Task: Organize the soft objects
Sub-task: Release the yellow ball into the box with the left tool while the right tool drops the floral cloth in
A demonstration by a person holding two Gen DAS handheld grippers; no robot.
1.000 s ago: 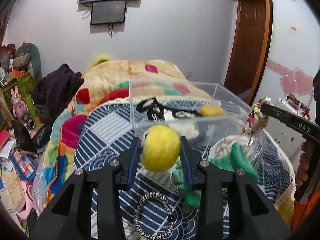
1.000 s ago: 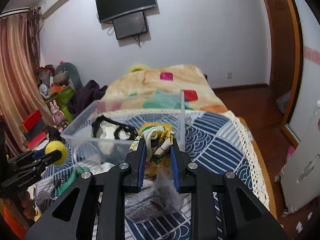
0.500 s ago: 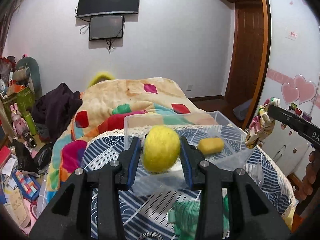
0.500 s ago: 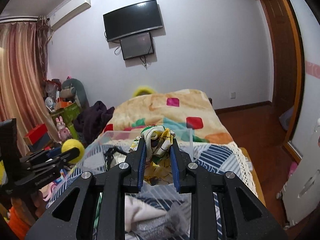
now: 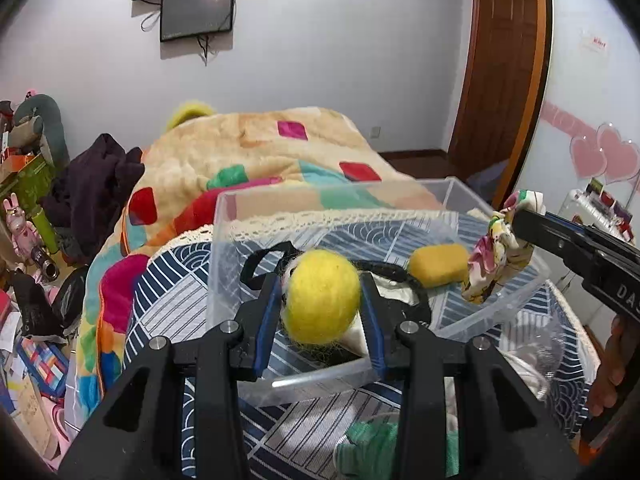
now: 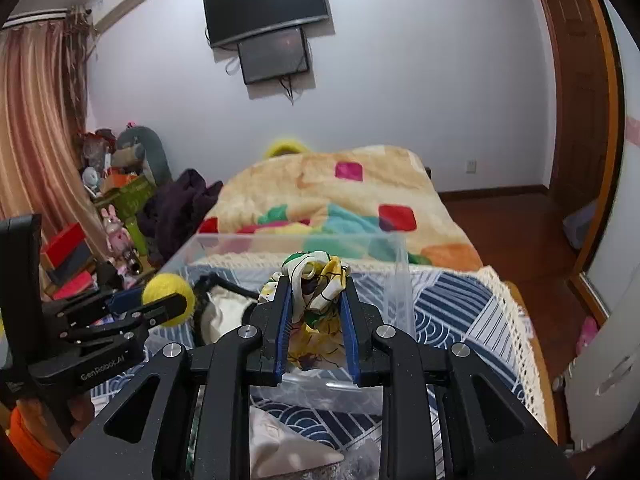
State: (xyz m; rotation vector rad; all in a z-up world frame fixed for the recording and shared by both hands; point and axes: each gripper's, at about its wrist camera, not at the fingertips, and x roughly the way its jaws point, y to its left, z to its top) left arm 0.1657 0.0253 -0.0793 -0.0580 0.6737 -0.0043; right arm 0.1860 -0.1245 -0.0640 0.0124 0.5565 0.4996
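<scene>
Partly done: yellow sponge [image 5: 439,265] already in clear box [image 5: 224,216], left gripper [image 5: 322,312] pinching yellow ball [image 5: 323,297], right gripper [image 6: 314,316] pinching flowery cloth [image 6: 316,280] above the box, green cloth [image 5: 380,446] left outside.

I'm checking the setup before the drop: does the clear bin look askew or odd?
Yes. The clear bin sits tilted on the bed, its right rim dipping lower; inside, a yellow sponge lies near that side.

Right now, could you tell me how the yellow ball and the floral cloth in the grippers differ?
The yellow ball is round, fuzzy and plain; the floral cloth is crumpled and patterned. The ball sits in the left gripper, the cloth in the right gripper. Both are clamped above the clear bin.
</scene>
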